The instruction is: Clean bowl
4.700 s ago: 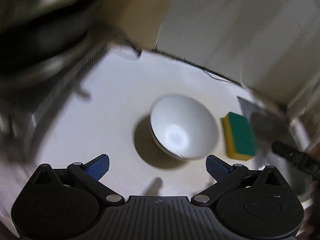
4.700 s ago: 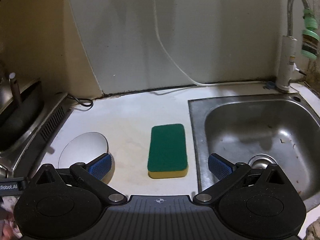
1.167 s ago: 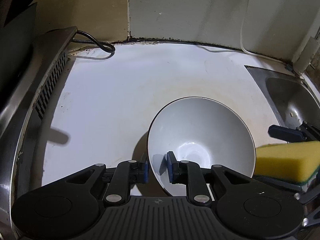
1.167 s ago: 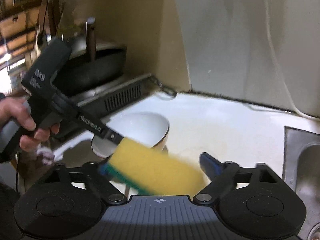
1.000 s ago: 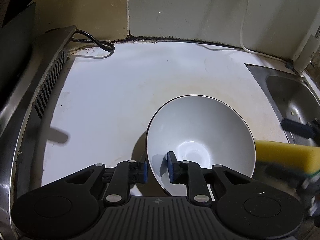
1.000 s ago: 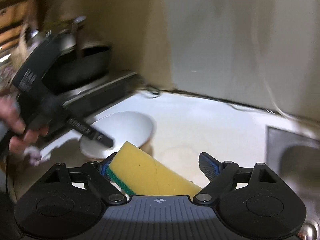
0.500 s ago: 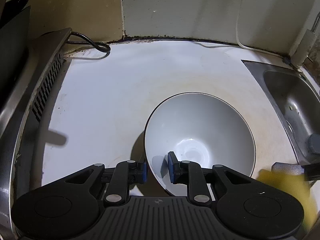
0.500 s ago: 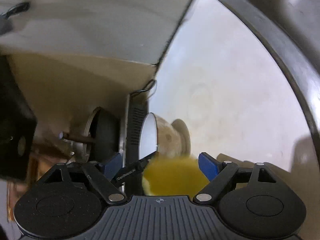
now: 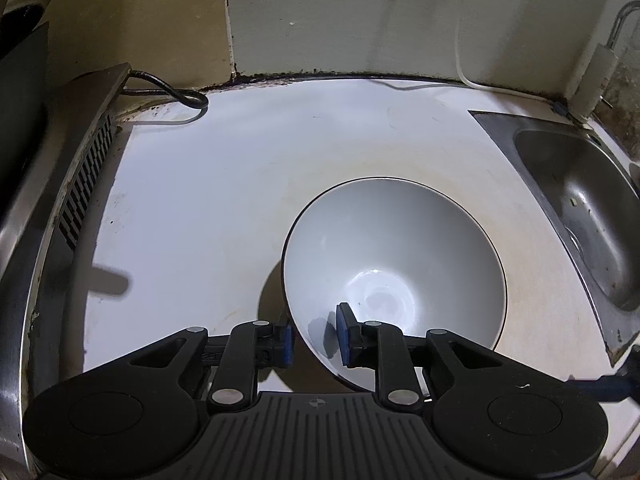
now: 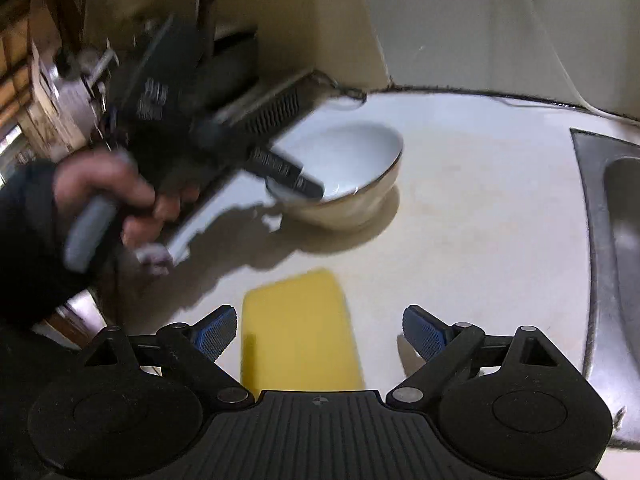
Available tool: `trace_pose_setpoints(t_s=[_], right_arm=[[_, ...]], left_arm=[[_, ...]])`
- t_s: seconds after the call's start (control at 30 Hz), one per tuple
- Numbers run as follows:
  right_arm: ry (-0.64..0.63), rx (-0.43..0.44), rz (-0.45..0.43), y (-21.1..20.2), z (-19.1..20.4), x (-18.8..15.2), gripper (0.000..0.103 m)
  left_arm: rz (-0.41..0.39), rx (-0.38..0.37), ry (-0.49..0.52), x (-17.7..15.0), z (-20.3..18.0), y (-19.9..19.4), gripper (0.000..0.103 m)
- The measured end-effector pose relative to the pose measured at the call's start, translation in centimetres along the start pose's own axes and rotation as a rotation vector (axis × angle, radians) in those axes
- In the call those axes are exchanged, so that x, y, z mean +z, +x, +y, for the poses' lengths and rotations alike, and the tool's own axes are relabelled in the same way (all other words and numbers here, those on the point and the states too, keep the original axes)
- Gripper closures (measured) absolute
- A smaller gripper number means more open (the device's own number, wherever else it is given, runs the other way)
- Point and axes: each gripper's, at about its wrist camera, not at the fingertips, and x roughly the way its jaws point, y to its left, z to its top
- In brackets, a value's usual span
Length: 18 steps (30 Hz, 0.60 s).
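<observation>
Item: white bowl [image 9: 394,264], dark line at its rim, standing upright on the white table [image 9: 224,184]; we hold it at the near wall of its rim with our left tongs [image 9: 314,334], closed on that wall, one blue pad outside and one inside. From the right wrist view the same bowl [image 10: 352,160] sits in the middle of the table [image 10: 480,220], with the left tongs [image 10: 296,178] reaching over its near edge and our left hand [image 10: 108,192] wrapped round the handle, blurred. Item: yellow sponge [image 10: 298,332], yellow face up, lying between the fingers of our right tongs [image 10: 318,332]; these stand wide open, and a gap shows between the sponge and each blue pad, so we grip nothing there. We cannot tell whether the sponge rests on the table or is above it; it is blurred. Item: steel sink [image 9: 580,208] set in the table to the right of the bowl, well apart from it, with a pale faucet base [image 9: 592,84] at its far corner. Item: black cord [image 9: 172,92] looped at the far left, beside a steel stove edge [image 9: 80,176] with a row of vent slots. Item: white cable [image 9: 460,60] running down the back wall.
</observation>
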Motion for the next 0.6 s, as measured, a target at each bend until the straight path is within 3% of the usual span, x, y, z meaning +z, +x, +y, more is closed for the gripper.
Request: trace_pose_setpoints(t_s=[0.1,0.17,0.23,0.33,0.43,0.53,0.6], right_arm=[[-0.011,-0.004,0.022,0.7,0.3,-0.9,0.013],[-0.022,-0.003,0.040,1.2,0.6,-1.2,0.030],[-0.023,-0.009,0.040,1.3,0.8,-1.4,0.036],[-0.097,-0.154,0.016,0.8,1.2,-1.0,0.038],[-0.207,-0.362,-0.017,0.8,1.0,0.2,0.038],[-0.437,-0.593,0.019,2.3,1.5,0.5,0.037],[-0.563,-0.637,0.044,3.3,2.3,-0.1,0.036]], left_arm=[[-0.002,-0.005,0.014,-0.2,0.0,-0.1,0.079],[-0.003,-0.009,0.017,-0.2,0.0,-0.1,0.079],[-0.005,-0.013,0.022,-0.3,0.0,-0.1,0.079],[-0.005,-0.026,0.028,-0.4,0.2,-0.2,0.079],[-0.006,-0.032,0.031,-0.4,0.3,-0.1,0.079],[-0.005,-0.033,0.033,-0.4,0.4,-0.1,0.078],[-0.002,-0.034,0.035,-0.4,0.6,-0.1,0.078]])
